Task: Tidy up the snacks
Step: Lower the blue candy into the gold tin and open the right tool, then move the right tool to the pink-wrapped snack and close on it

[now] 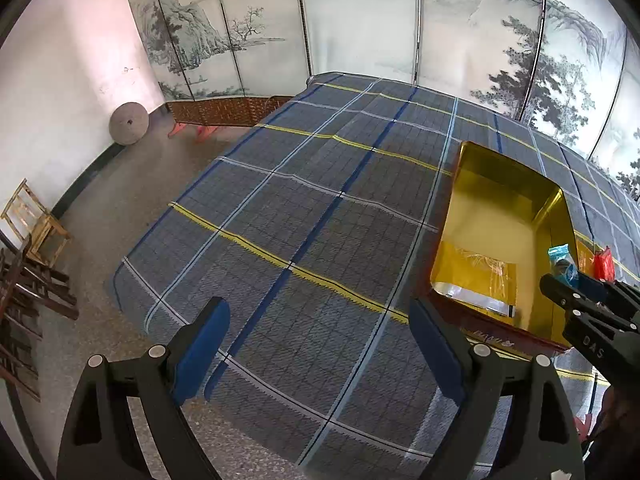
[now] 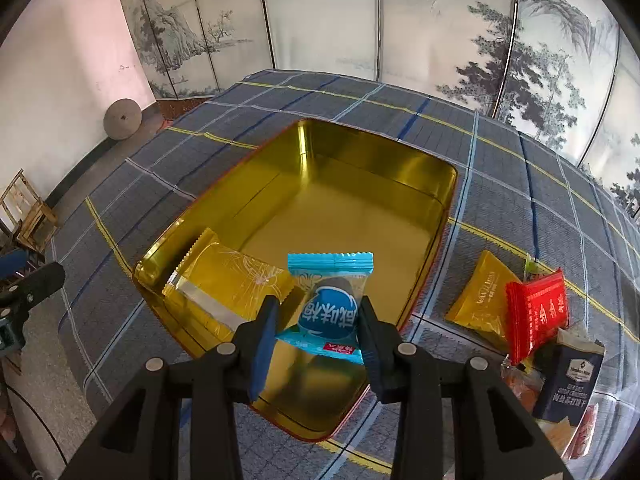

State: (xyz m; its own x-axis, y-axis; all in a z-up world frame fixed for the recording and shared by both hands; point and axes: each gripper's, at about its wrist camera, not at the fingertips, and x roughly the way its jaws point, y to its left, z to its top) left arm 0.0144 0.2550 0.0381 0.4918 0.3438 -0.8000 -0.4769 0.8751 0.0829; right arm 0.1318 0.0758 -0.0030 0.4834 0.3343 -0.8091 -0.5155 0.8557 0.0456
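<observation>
Right wrist view: the right gripper (image 2: pixel 318 320) holds a blue-wrapped snack (image 2: pixel 328 308), its jaws clamped on the packet's two side edges, the blue pads (image 2: pixel 264 344) pressing in from left and right. The packet hangs upright between the jaws, its serrated top edge pointing away from the camera, over the near end of an open gold tin (image 2: pixel 420 240) that rests on the plaid-covered surface (image 2: pixel 520 184). Inside the tin, against its near-left wall, lies a gold-wrapped snack (image 2: pixel 236 284) with a silver band across it; the rest of the tin's floor is bare metal. Just right of the tin on the cloth sit a second gold packet (image 2: pixel 480 300), a red packet (image 2: pixel 536 312) overlapping it, and a dark blue cracker box (image 2: pixel 568 380) nearest the lens. Left wrist view: the left gripper (image 1: pixel 320 344) hovers above the plaid cloth to the left of the tin (image 1: pixel 472 184), its jaws wide apart with nothing between them. The tin lies just beside the left gripper's right-hand finger (image 1: pixel 436 352), and the right gripper (image 1: pixel 576 284) enters from the frame's right edge with the blue packet (image 1: pixel 560 260) at its tip over the tin's near-right corner. A painted folding screen (image 1: pixel 360 20) stands behind the surface.
</observation>
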